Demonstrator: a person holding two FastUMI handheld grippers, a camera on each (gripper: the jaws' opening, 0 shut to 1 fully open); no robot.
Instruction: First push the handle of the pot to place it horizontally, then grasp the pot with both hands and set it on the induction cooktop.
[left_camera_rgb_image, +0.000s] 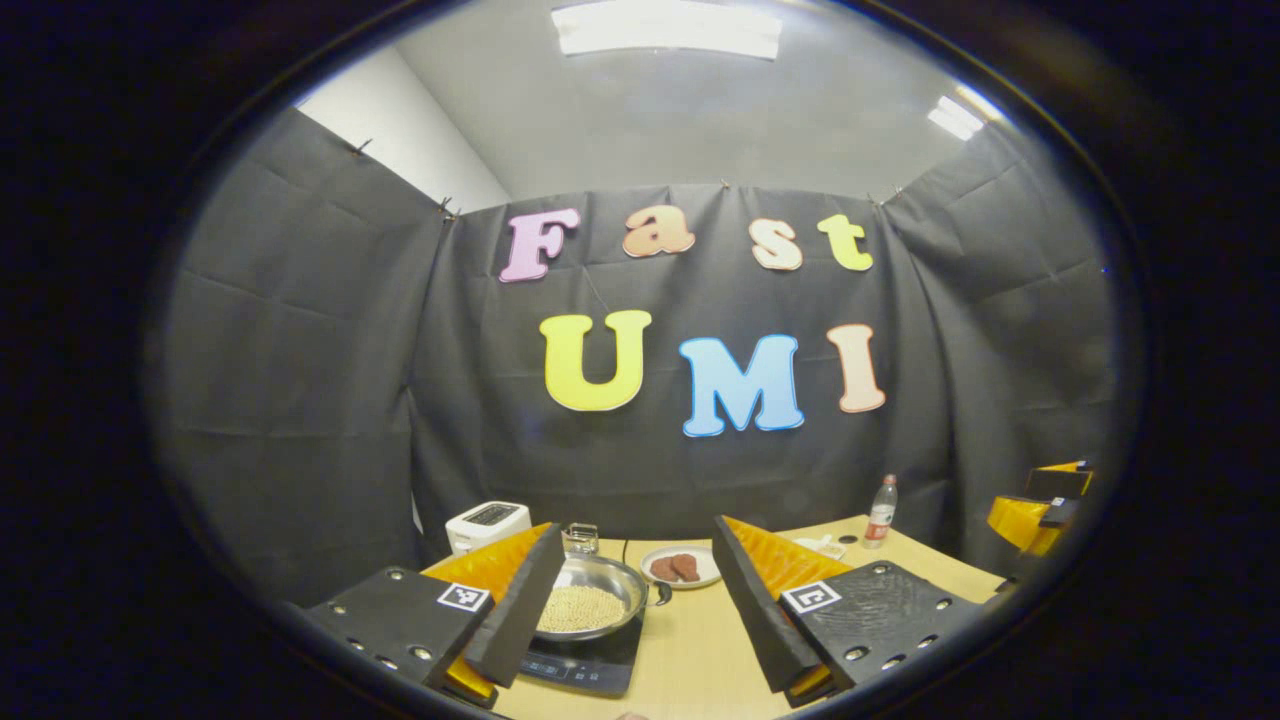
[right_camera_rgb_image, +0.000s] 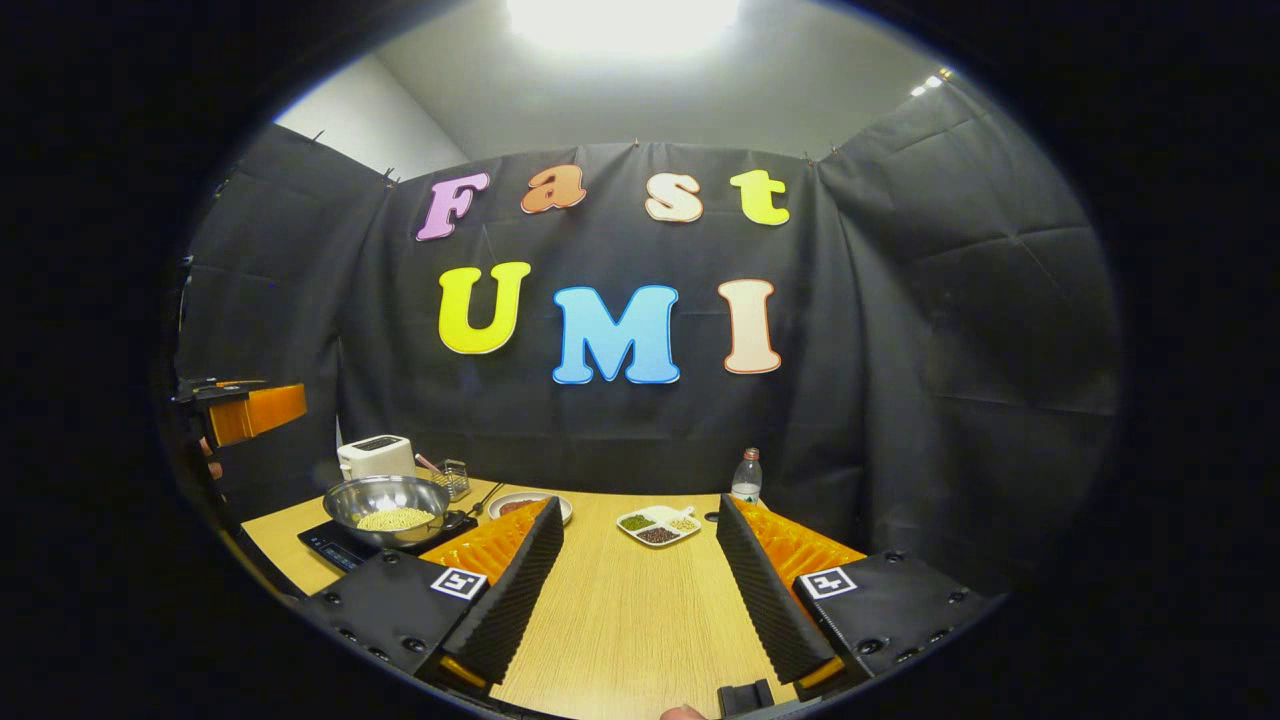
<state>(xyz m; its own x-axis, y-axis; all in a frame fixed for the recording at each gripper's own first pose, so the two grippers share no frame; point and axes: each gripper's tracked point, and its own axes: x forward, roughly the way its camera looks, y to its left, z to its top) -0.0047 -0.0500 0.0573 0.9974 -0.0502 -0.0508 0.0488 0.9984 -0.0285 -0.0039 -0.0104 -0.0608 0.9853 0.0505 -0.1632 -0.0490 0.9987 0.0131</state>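
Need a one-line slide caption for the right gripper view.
Right gripper open above the wooden table; the pot of yellow grains sits on the induction cooktop.

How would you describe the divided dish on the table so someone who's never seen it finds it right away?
Start at the wooden table and look to its far edge, near the black cloth wall. Just left of the water bottle sits the divided dish. Unlike the round plate to its left, it is split into compartments, each holding a different filling, green, dark and pale.
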